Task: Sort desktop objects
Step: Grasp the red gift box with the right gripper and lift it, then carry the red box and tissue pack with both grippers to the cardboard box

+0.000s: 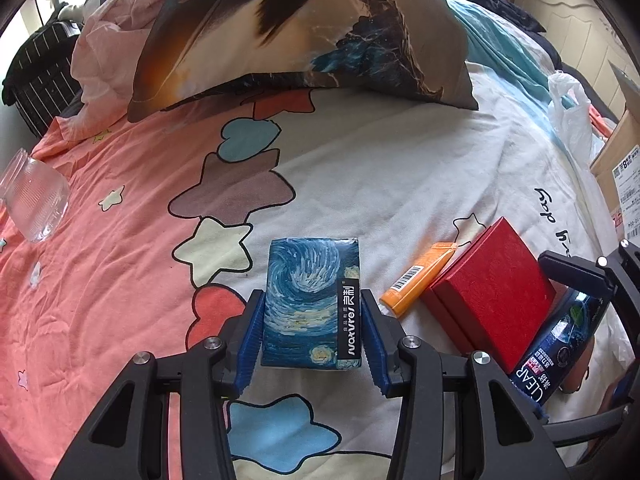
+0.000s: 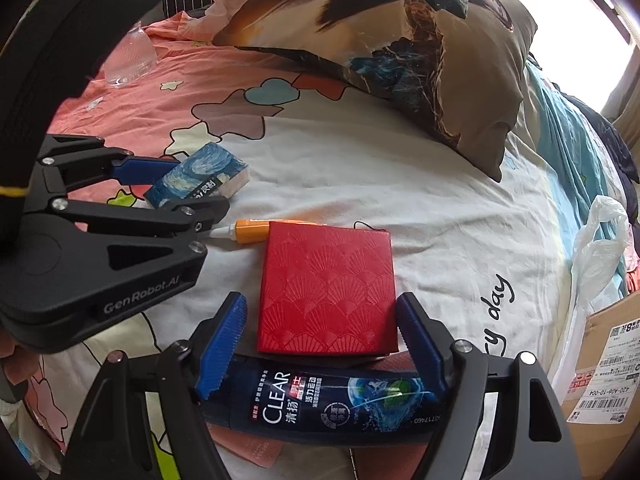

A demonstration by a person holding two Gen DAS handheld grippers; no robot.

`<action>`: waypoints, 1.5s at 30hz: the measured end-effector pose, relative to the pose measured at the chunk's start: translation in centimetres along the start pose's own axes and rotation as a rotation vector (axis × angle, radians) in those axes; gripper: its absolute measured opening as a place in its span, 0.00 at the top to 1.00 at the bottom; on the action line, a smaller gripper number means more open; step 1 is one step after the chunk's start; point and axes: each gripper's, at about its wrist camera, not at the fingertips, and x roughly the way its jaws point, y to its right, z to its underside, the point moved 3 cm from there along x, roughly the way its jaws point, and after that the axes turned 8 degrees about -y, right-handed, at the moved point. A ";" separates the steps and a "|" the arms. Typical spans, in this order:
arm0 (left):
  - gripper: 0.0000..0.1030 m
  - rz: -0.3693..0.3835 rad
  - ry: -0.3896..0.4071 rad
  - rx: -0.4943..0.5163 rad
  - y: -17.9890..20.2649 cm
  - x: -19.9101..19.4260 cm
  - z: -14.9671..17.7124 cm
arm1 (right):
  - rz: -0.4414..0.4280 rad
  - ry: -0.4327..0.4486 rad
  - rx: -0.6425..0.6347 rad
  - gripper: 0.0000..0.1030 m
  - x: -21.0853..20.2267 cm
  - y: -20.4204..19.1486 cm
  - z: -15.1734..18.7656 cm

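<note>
Bedding serves as the work surface — a soft star-print quilt (image 1: 340, 168) on a bed, so nothing sits on firm ground.

Nearest, the left tongs (image 1: 312, 332) have blue pads pressed on both long sides of the starry-night tissue pack (image 1: 310, 300), gripping it low on the quilt. It's prob. light and squashy; the film wrap looks slick, so hold mid-body across the narrow width, not the corners.

The right tongs (image 2: 320, 340) stand open, pads either side of the red gift box (image 2: 328, 288) w/o touching it. The CLEAR shampoo bottle (image 2: 332, 404) lies crosswise beneath them, the box's near edge resting on it — heavier, rounded, likely to roll. The box looks stiff w/ textured faces; grip its side walls.

Beyond, an orange glue tube (image 2: 252, 231) touches the box's far corner; farther off, a clear glass jar (image 1: 34, 196) — fragile — and a big pillow (image 1: 304, 28).
</note>
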 end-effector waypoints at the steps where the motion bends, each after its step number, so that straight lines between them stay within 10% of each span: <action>1: 0.55 -0.005 0.001 0.004 0.0 -0.1 0.1 | 0.001 0.002 0.000 0.28 0.2 0.0 -0.1; 45: 0.55 -0.011 0.131 0.097 3.4 -10.0 4.3 | 0.094 0.188 0.102 0.35 -10.2 1.9 4.8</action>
